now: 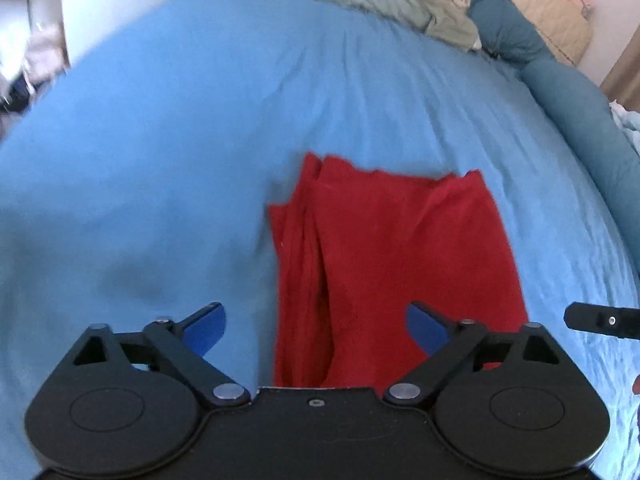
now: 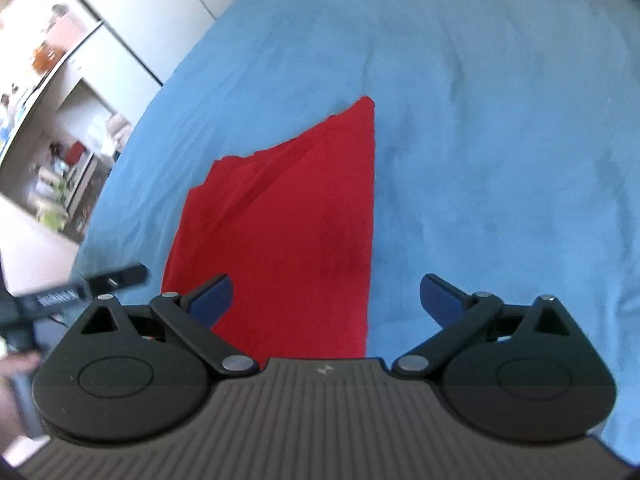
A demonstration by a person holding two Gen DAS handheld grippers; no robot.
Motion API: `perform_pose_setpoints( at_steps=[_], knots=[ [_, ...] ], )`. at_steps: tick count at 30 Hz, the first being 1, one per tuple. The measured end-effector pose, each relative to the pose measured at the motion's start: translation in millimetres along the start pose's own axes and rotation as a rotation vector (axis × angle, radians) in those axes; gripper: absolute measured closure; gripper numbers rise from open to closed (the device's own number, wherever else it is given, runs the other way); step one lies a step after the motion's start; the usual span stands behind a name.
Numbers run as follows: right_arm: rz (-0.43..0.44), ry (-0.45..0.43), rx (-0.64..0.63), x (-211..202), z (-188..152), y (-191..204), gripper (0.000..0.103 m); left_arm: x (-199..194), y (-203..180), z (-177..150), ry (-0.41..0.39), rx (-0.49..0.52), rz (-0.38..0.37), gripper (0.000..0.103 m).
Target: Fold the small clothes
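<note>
A small red garment (image 1: 384, 256) lies folded into a rough rectangle on the blue bed sheet (image 1: 160, 140). My left gripper (image 1: 316, 330) hangs above its near edge, jaws open wide, with only cloth far below between the blue pads (image 1: 206, 330). In the right wrist view the same red garment (image 2: 288, 224) lies under my right gripper (image 2: 326, 304), also open with nothing held; its left pad (image 2: 214, 300) is over the cloth, its right pad over bare sheet. Each gripper's tip shows at the other view's edge.
A pale green cloth (image 1: 384, 0) lies crumpled at the far end of the bed beside a teal pillow (image 1: 508, 28) and a teal bolster (image 1: 580, 108). White cupboards and shelves (image 2: 60, 92) stand past the bed's left edge.
</note>
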State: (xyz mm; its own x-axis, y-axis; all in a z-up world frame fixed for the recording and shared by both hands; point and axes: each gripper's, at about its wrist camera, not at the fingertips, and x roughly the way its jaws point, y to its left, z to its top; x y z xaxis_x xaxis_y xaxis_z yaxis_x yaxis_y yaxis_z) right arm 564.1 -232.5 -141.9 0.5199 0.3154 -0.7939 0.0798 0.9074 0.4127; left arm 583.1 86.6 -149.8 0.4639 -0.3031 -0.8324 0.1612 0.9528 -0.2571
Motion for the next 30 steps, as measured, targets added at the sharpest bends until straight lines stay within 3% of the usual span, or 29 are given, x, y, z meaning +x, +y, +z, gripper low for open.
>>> perform_pose_setpoints(
  at_steps=[3, 8, 11, 13, 15, 16, 19, 25, 30],
  knots=[
    [-0.01, 0.027, -0.001, 22.5, 3.1, -2.0, 0.0, 20.5, 9.7, -1.0, 0.044, -0.034, -0.03, 0.018],
    [-0.013, 0.07, 0.01, 54.3, -0.4, -8.3, 0.0, 33.0, 17.6, -2.3, 0.05, -0.052, -0.084, 0.019],
    [0.021, 0.096, 0.047, 69.8, -3.4, -14.3, 0.016, 37.0, 19.5, -2.2, 0.048, -0.051, -0.101, 0.024],
    [0.034, 0.081, 0.055, 73.8, -3.7, -13.7, 0.026, 37.7, 18.0, -2.2, 0.051, -0.048, -0.116, 0.034],
    [0.034, 0.071, 0.034, 73.1, -3.4, -8.3, 0.038, 39.1, 15.0, -1.0, 0.07, -0.061, -0.156, 0.063],
    [0.03, 0.06, 0.009, 70.6, -3.4, -3.8, 0.05, 38.9, 12.5, -0.7, 0.077, -0.065, -0.164, 0.066],
    [0.019, 0.036, -0.034, 60.0, -3.5, 7.2, 0.062, 33.2, 2.8, 1.6, 0.071, -0.053, -0.137, 0.076],
    [0.054, -0.024, -0.083, 20.9, 8.0, 14.4, 0.066, -1.9, -32.4, 2.4, 0.006, 0.002, -0.118, 0.079],
    [0.037, -0.071, -0.157, -53.7, 1.5, 2.3, 0.066, -51.9, -89.9, -15.3, -0.053, 0.043, -0.176, 0.079]
  ],
)
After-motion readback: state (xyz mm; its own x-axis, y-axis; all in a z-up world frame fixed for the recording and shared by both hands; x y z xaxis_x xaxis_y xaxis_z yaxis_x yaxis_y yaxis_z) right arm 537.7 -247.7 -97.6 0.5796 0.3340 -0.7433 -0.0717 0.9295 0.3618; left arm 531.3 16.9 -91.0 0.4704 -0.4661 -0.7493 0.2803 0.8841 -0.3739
